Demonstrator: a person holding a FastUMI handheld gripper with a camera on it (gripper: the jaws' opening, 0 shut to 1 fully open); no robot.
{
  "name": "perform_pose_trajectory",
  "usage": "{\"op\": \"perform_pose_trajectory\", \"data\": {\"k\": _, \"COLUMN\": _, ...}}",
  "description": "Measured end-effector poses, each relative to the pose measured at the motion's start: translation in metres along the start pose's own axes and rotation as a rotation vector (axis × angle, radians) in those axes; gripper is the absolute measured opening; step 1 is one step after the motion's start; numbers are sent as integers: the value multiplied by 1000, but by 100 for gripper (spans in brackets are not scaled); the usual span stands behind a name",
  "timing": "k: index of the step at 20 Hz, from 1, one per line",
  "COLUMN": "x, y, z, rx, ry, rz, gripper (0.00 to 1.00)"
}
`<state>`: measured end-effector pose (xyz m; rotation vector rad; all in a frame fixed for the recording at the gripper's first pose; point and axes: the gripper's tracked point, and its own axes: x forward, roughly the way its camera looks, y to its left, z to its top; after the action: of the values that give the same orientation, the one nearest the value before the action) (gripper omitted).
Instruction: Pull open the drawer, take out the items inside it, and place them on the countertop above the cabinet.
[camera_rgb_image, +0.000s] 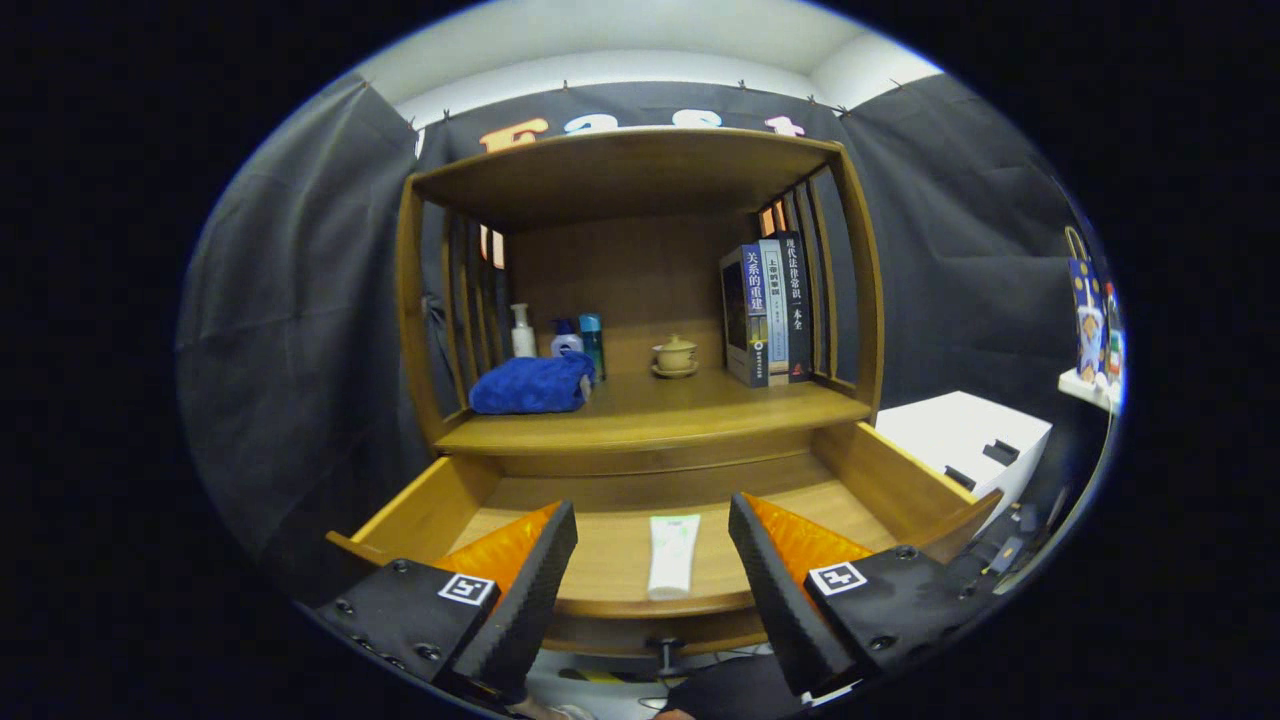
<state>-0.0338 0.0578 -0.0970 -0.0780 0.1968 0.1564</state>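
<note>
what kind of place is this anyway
Probably a mock home corner set up in a cloth-walled booth: a wooden cabinet with books, a teacup and a blue towel. Its drawer is open, a white tube lying between the open gripper fingers.

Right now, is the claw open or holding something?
Claw: open, holding nothing; the white tube lies in the open drawer between its fingers.

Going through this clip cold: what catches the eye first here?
The open gripper, its two orange-backed fingers spread above the pulled-out drawer. Between them a white tube lies flat on the drawer floor. Beyond, on the countertop, sits a blue folded cloth, with upright books to the other side.
</note>
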Motion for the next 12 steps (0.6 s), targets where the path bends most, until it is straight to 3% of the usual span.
{"op": "perform_pose_trajectory", "data": {"k": 3, "x": 35, "y": 1, "z": 0, "rx": -70, "ry": 76, "rz": 0, "gripper": 98}}
{"op": "perform_pose_trajectory", "data": {"k": 7, "x": 78, "y": 22, "z": -30, "rx": -28, "ry": 275, "rz": 85, "gripper": 99}}
{"op": "perform_pose_trajectory", "data": {"k": 12, "x": 111, "y": 24, "z": -83, "rx": 31, "ry": 534, "rz": 99, "gripper": 99}}
